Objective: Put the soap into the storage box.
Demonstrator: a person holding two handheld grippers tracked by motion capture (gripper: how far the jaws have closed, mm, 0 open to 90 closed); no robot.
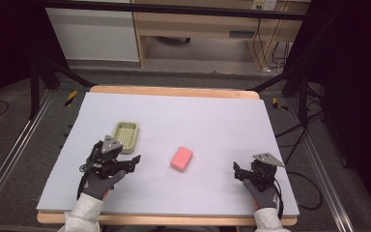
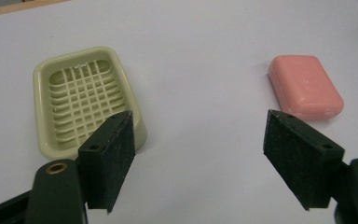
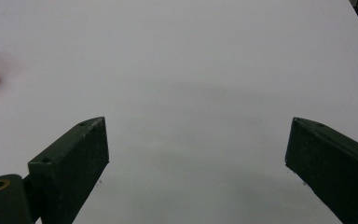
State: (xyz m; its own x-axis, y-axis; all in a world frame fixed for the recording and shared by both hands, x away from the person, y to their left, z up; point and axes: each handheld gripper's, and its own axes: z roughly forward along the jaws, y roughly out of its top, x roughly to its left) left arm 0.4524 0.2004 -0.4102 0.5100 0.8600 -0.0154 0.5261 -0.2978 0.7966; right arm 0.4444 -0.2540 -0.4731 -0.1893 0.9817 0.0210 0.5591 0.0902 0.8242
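We see a pale lavender sheet covering a light wooden table. On it lie a rounded pink bar of soap and, well apart to its left, a pale green plastic soap dish with a grid floor. Behind the table stands wooden furniture, with dark cables hanging at its right.

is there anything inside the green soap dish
Nothing lies in the soap dish: its slotted grid floor is bare, and the pink soap sits apart on the table. The left gripper covers the dish's near corner.
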